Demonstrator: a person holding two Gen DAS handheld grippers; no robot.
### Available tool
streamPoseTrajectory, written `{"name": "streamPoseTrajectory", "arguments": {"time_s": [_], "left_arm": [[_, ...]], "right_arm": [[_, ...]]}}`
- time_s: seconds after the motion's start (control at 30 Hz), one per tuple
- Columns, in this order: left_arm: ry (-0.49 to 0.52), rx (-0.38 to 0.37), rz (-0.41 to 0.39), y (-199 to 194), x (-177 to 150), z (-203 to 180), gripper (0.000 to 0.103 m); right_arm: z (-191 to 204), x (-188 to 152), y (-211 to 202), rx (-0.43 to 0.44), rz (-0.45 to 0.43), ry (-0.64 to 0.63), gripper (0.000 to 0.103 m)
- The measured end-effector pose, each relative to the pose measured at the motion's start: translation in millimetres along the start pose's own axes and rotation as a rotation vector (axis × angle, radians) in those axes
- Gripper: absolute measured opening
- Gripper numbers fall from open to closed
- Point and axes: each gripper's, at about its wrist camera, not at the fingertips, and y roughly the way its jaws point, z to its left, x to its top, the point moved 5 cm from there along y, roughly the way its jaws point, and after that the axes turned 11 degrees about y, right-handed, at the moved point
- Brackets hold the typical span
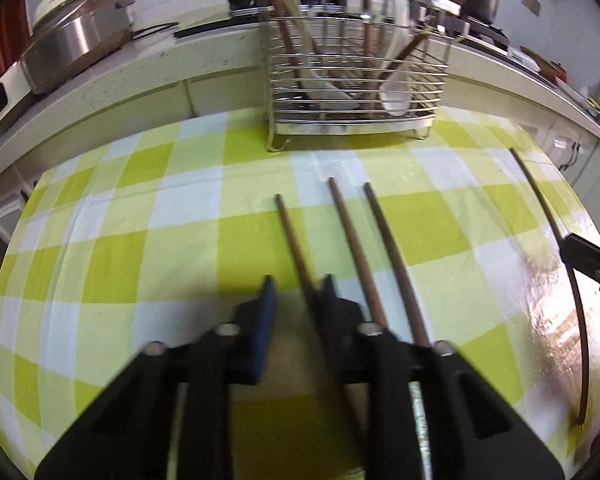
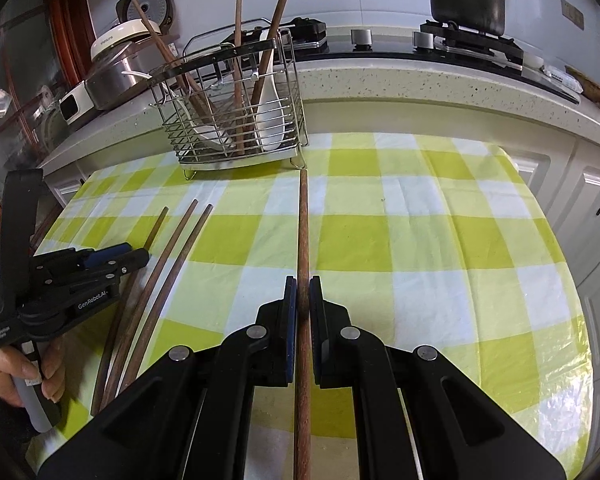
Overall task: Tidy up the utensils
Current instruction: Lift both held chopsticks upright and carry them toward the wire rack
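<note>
My right gripper (image 2: 302,292) clamps a long brown wooden chopstick (image 2: 303,232) over the checked tablecloth (image 2: 420,240); my left gripper (image 1: 296,296) seems nearly closed beside the leftmost chopstick (image 1: 290,232), so I'd check its seating before lifting toward the wire basket (image 2: 236,120) at the far edge.

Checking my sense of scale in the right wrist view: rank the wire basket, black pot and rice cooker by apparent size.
1. wire basket, clearly largest.
2. black pot and rice cooker look alike; both sit farther back, so unranked.

At lower centre the right gripper (image 2: 302,292) clamps a long wooden chopstick (image 2: 303,232) that points up the frame toward the wire rack (image 2: 236,120). At left, the left gripper (image 2: 134,254) sits over three more chopsticks (image 2: 168,276) on the checked cloth (image 2: 440,240).
</note>
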Motion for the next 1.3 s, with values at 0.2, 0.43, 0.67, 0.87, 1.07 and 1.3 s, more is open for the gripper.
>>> {"name": "streamPoseTrajectory", "arguments": {"time_s": [0.2,0.43,0.67,0.87,1.07,1.3], "left_arm": [[-0.005,-0.041,-0.051,-9.9,-4.7,-4.1,0.005],[-0.031,-0.055,-0.121,-44.3,-7.8,5.8,0.005],[-0.032,-0.057,-0.225,-98.1,5.8,17.2,0.005],[-0.034,-0.044,-0.296,-135.9,14.2,25.1,0.005],[-0.025,-0.042,-0.361,-169.2,25.5,25.5,0.005],[0.016,-0.015,-0.402,-188.2,44.8,22.2,0.005]], "right_arm": [[1.7,0.5,-3.1,0.007,-0.001,-0.001,0.007],[10.8,0.5,-12.6,0.032,-0.023,-0.004,0.007],[36.1,16.2,-42.3,0.065,-0.098,-0.038,0.007],[54.3,34.1,-66.4,0.077,-0.154,-0.066,0.007],[73.7,52.0,-85.8,0.095,-0.199,-0.092,0.007],[91.4,73.2,-99.4,0.098,-0.256,-0.116,0.007]]}}
